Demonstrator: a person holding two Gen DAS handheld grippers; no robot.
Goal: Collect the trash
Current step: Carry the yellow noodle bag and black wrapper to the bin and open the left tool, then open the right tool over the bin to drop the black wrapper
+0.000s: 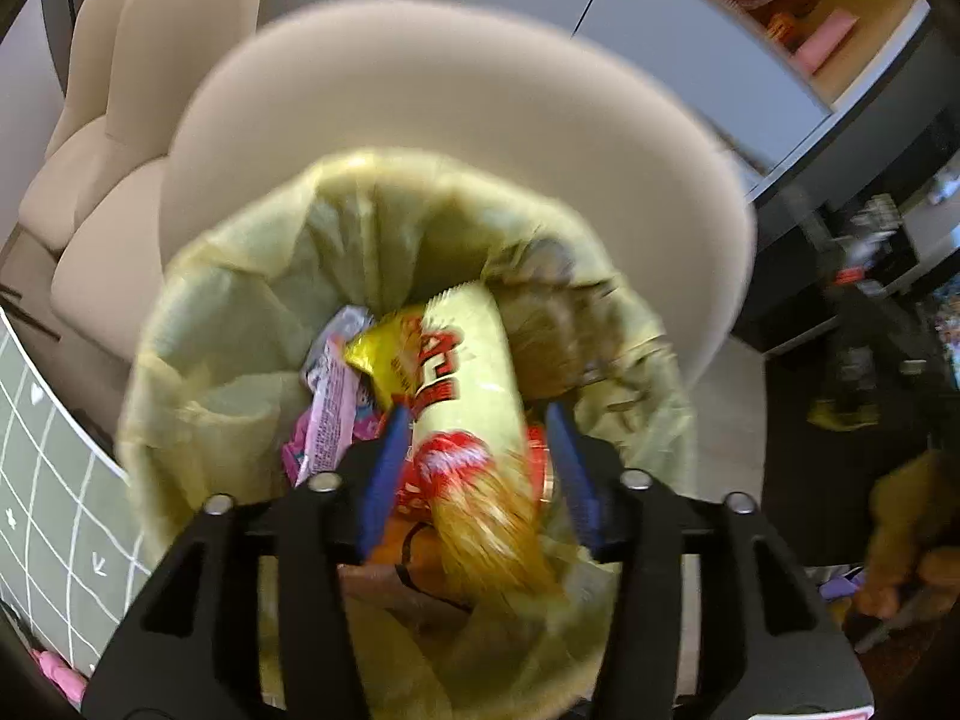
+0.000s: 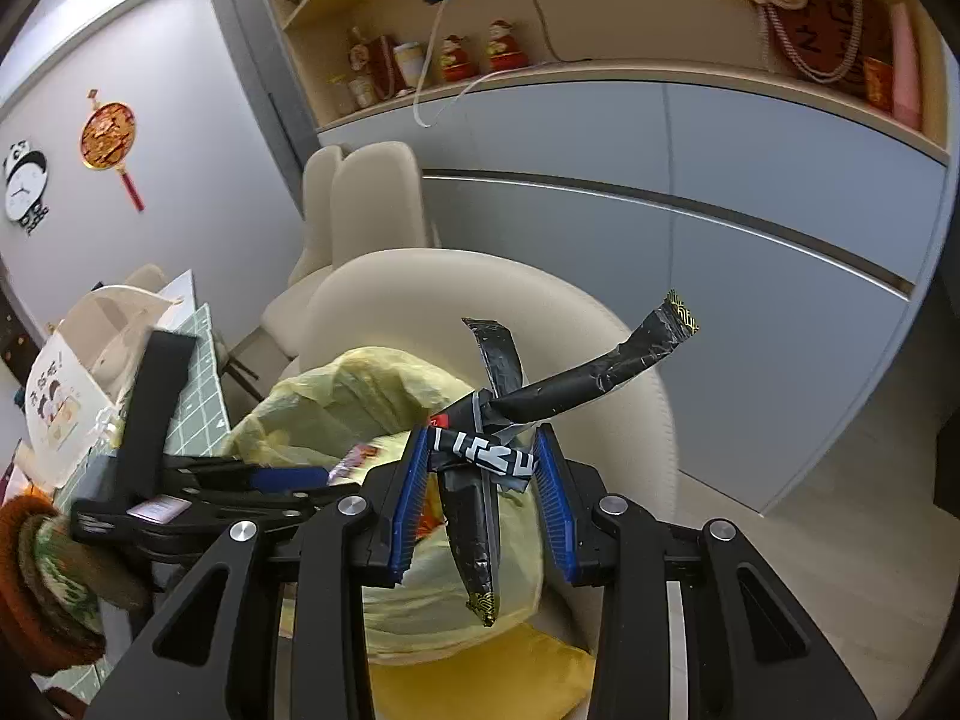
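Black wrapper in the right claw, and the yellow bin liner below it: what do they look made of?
Black wrapper: looks like thin plastic film, possibly foil-lined; glossy, with sharp creases, white scuffs and twisted ends that hold shape.
Yellow bin liner: looks like thin soft plastic film, pale and translucent, gathered in loose folds at the rim.

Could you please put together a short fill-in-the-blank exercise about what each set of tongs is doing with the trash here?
1. The left tongs hang over the open yellow ____, above a cream and red snack wrapper.
2. The right tongs are shut on a crumpled ____ wrapper.
3. Behind the trash bag stands a ____-coloured chair.
4. On the wall in the right wrist view hangs a clock shaped like a ____.

Missing words: bag; black; cream; panda
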